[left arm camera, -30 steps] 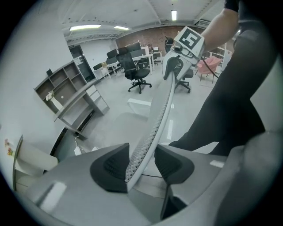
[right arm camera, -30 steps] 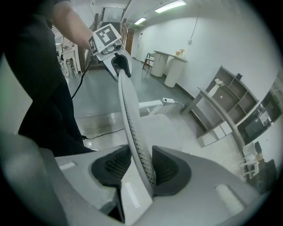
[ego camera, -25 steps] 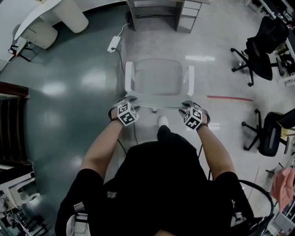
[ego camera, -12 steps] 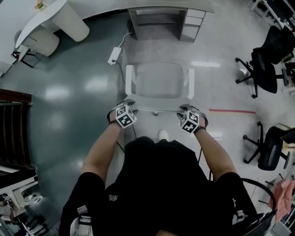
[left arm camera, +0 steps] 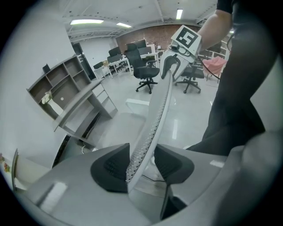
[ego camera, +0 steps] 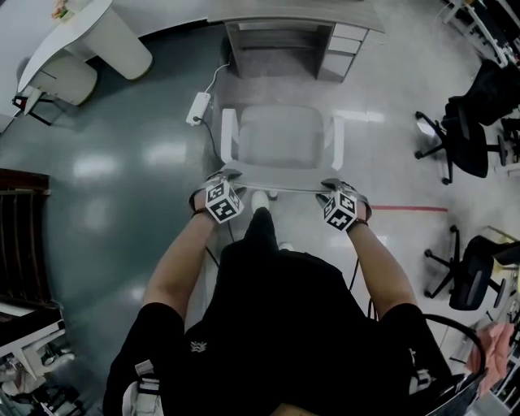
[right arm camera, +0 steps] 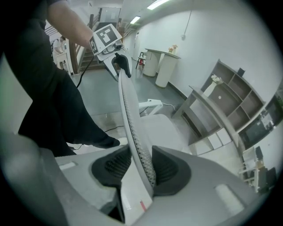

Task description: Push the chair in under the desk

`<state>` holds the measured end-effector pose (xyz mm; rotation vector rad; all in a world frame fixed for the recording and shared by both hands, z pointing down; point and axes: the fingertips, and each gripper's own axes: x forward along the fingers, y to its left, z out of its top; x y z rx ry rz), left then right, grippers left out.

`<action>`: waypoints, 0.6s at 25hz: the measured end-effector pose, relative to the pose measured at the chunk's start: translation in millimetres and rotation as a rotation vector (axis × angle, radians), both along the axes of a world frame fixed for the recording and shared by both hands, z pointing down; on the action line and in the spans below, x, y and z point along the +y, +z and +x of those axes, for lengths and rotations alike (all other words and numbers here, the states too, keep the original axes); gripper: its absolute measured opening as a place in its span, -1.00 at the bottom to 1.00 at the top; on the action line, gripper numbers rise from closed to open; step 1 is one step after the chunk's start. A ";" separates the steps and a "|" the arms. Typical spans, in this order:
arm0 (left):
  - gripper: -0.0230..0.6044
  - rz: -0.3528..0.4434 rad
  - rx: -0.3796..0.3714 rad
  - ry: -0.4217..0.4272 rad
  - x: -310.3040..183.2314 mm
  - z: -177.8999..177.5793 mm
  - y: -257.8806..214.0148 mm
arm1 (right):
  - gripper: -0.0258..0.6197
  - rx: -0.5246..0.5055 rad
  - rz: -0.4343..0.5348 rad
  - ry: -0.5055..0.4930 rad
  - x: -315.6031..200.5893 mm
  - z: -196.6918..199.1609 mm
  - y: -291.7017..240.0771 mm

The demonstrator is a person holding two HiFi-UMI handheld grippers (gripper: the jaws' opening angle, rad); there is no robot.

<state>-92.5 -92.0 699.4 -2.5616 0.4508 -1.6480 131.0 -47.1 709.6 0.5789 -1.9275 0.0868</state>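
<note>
Mesh backrest (ego camera: 280, 188) tight in both grippers (ego camera: 229, 175) (ego camera: 332, 186)

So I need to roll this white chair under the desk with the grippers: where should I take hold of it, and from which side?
Take the backrest by its thin top edge, near both corners, coming from behind the chair. That edge fits between the jaws and sits on the side away from the desk, so pushing drives it in.
</note>
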 end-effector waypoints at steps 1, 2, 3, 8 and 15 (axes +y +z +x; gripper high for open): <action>-0.34 0.005 0.003 0.002 -12.2 0.2 -0.6 | -0.46 0.001 0.000 0.006 -11.5 0.1 -0.1; -0.34 0.005 0.005 0.004 -25.2 1.2 -1.0 | -0.46 0.001 -0.003 0.011 -23.8 0.9 -0.3; -0.34 0.002 0.007 0.006 -38.5 2.5 -1.2 | -0.46 0.001 -0.009 0.015 -36.1 2.0 -0.5; -0.34 -0.001 0.012 -0.001 -105.7 4.7 -1.5 | -0.46 0.011 -0.030 0.022 -99.5 3.4 -1.6; -0.34 -0.001 0.037 0.012 -190.9 8.5 -0.6 | -0.46 0.024 -0.008 0.030 -185.6 8.2 0.0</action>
